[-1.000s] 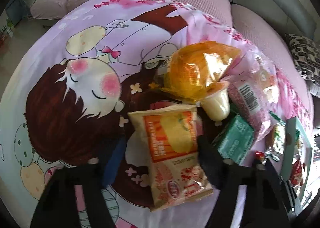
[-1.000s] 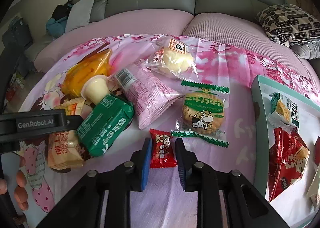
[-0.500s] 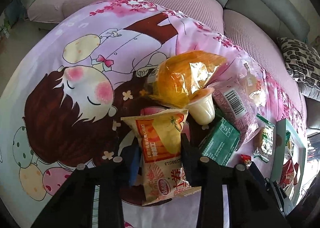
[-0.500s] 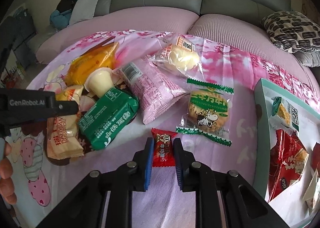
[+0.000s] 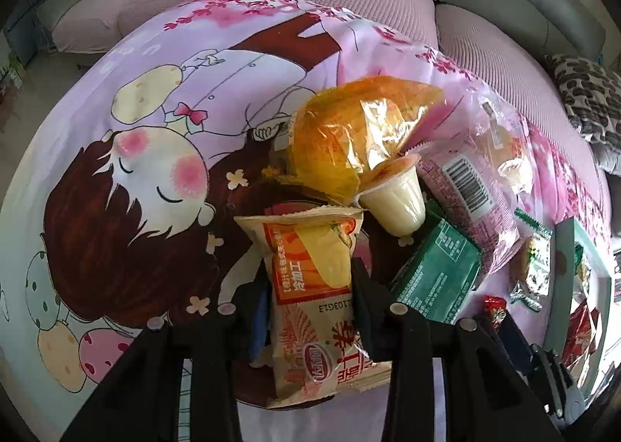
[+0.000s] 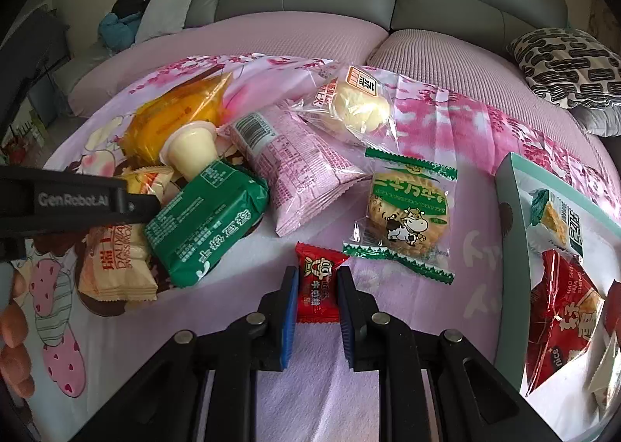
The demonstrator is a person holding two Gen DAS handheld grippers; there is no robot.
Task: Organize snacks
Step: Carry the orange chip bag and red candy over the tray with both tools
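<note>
Two grips are set: your left gripper (image 5: 310, 279) is clamped across the orange-and-cream foil snack packet (image 5: 314, 294), your right gripper (image 6: 317, 286) pinches the small red wrapped candy (image 6: 318, 281), both lying mid-cloth, ready for the teal-rimmed tray (image 6: 512, 217) at the cloth's right edge.

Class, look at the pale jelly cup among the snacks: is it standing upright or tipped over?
Tipped over. The jelly cup lies on its side, its sealed rim against the orange bag, its narrow base resting on the green packet.

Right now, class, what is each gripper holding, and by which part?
The left gripper clamps the orange-and-cream Swiss roll packet across its middle, by the side edges. The right gripper clamps the small red candy wrapper by its two long sides.
</note>
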